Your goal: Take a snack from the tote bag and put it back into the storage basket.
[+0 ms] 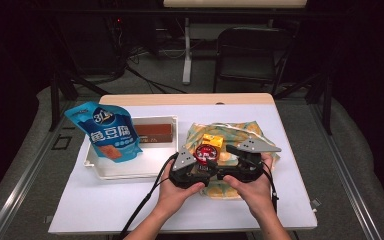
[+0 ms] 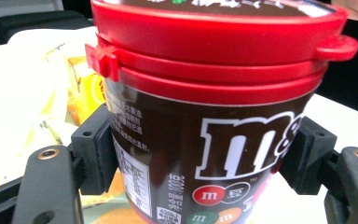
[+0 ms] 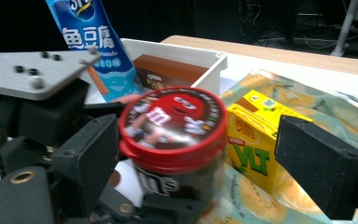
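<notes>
Clamping the candy tub (image 2: 214, 140) low on its brown body with the left gripper (image 2: 200, 156), centre of the high view, over the patterned bag (image 1: 240, 131). Spreading the right gripper (image 3: 228, 154) unclenched around the red lid (image 3: 175, 123); probably calling for closing there next.

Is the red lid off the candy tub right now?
No. In the left gripper view the red lid sits closed on the candy tub.
</notes>
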{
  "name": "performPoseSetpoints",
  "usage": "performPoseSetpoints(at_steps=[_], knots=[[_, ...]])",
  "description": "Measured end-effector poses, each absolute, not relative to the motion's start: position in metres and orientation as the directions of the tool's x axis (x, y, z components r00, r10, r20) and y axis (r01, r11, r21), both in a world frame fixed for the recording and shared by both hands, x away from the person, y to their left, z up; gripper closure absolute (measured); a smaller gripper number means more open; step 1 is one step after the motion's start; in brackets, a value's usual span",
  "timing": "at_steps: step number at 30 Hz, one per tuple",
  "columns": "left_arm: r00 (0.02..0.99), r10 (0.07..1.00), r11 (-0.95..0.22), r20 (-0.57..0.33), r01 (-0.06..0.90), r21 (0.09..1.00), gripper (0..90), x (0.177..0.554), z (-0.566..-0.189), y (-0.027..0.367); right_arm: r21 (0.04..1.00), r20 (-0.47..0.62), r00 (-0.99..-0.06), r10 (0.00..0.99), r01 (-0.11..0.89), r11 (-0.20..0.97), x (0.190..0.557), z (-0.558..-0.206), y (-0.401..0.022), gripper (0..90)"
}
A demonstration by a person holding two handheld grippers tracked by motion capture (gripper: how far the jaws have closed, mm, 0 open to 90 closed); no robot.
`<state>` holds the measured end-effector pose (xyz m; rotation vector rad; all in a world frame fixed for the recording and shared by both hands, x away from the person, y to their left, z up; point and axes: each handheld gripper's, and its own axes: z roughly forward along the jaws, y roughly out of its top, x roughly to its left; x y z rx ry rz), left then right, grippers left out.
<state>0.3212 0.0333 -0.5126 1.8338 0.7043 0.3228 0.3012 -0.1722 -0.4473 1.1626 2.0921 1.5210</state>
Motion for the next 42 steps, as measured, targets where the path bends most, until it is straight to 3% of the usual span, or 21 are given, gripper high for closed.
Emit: performPoseSetpoints(at_steps=[16, 42], knots=[[0.805, 0.581, -0.227, -0.118, 0.299, 0.927, 25.7, 0.316, -0.507, 0.06, 0.894, 0.213, -0.579, 0.787, 0.441, 0.082, 0.302, -0.461, -0.196, 14.4], [0.742, 0.659, -0.166, -0.128, 0.31, 0.936, 25.7, 0.316, -0.499, 0.118, 0.867, 0.201, -0.516, 0.833, 0.489, 0.094, 0.302, -0.487, -0.216, 14.7]])
